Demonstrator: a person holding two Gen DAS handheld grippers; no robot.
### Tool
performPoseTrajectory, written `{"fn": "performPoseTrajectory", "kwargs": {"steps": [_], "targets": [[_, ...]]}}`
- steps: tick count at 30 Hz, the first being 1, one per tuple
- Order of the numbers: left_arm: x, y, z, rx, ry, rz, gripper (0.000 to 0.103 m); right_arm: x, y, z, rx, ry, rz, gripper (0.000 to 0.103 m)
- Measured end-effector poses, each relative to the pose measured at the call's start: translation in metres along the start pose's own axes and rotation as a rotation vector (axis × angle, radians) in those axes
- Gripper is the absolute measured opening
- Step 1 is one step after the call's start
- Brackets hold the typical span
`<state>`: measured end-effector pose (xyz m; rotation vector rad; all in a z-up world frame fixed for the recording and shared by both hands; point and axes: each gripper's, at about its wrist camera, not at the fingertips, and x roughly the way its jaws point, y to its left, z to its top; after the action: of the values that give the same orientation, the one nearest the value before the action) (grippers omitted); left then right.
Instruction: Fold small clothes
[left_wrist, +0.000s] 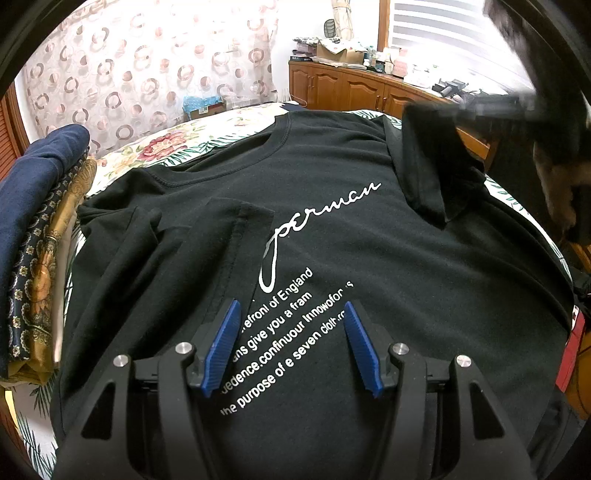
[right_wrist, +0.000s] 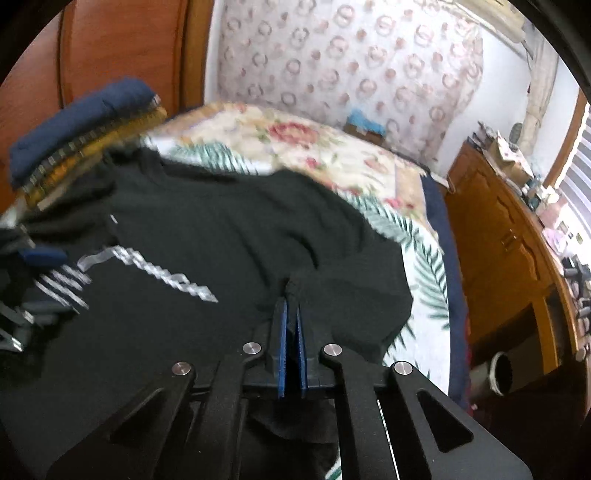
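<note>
- The bed (left_wrist: 155, 144), under a floral and palm-leaf cover, carries everything: one black T-shirt (left_wrist: 369, 258) spread chest-up across its near half, white lettering showing.
- At the left edge sits one stack of folded clothes (left_wrist: 40, 236), navy on top with patterned gold pieces beneath; I cannot count its layers for sure.
- Two sleeves are in play. The left sleeve (left_wrist: 207, 229) lies turned in over the chest; the right sleeve (left_wrist: 432, 166) hangs lifted, pinched by the right gripper (right_wrist: 291, 314), whose blue pads are pressed together on the cloth.
- The left gripper (left_wrist: 291, 325) hovers over the lettering with its two fingers spread wide, holding nothing.
- My judgement of the step in hand: fold the right sleeve inward to match the left. To do it well, carry the sleeve across low and flat, lay its edge parallel to the shirt's side, and release only once the cloth rests without a ridge.
- The free gripper could press the chest down so the body does not drag along.
</note>
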<state>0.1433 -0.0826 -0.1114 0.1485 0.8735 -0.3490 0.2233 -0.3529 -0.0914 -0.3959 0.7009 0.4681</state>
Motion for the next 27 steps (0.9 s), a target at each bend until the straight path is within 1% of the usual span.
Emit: {"fn": "performPoseTrajectory", "kwargs": {"steps": [3,5,7,10,11,12,13,14,15,20,22,27], "targets": [[0.0,0.0,0.0,0.0,0.0,0.0,0.058,-0.014,0.002,0.024,0.018,-0.05,0.046,0.002],[0.0,0.0,0.0,0.0,0.0,0.0,0.058,-0.018,0.006,0.043,0.038,-0.077,0.1,0.002],[0.0,0.0,0.0,0.0,0.0,0.0,0.058,-0.018,0.013,0.058,0.048,-0.09,0.141,0.002],[0.0,0.0,0.0,0.0,0.0,0.0,0.058,-0.01,0.028,0.074,0.061,-0.085,0.171,0.002],[0.0,0.0,0.0,0.0,0.0,0.0,0.058,-0.008,0.032,0.077,0.061,-0.076,0.175,0.005],[0.0,-0.001,0.0,0.0,0.0,0.001,0.058,-0.004,0.038,0.079,0.05,-0.062,0.186,0.017],[0.0,0.0,0.0,0.0,0.0,0.0,0.058,-0.005,0.039,0.078,0.042,-0.063,0.186,0.026],[0.0,0.0,0.0,0.0,0.0,0.0,0.058,-0.006,0.042,0.077,0.034,-0.069,0.175,0.042],[0.0,0.0,0.0,0.0,0.0,0.0,0.058,-0.008,0.042,0.075,0.03,-0.077,0.16,0.044],[0.0,0.0,0.0,0.0,0.0,0.0,0.058,-0.019,0.025,0.056,0.024,-0.073,0.111,0.044],[0.0,0.0,0.0,0.0,0.0,0.0,0.058,-0.023,0.018,0.041,0.025,-0.063,0.094,0.044],[0.0,0.0,0.0,-0.001,0.0,0.0,0.058,-0.028,0.006,-0.012,0.044,-0.009,0.084,0.044]]}}
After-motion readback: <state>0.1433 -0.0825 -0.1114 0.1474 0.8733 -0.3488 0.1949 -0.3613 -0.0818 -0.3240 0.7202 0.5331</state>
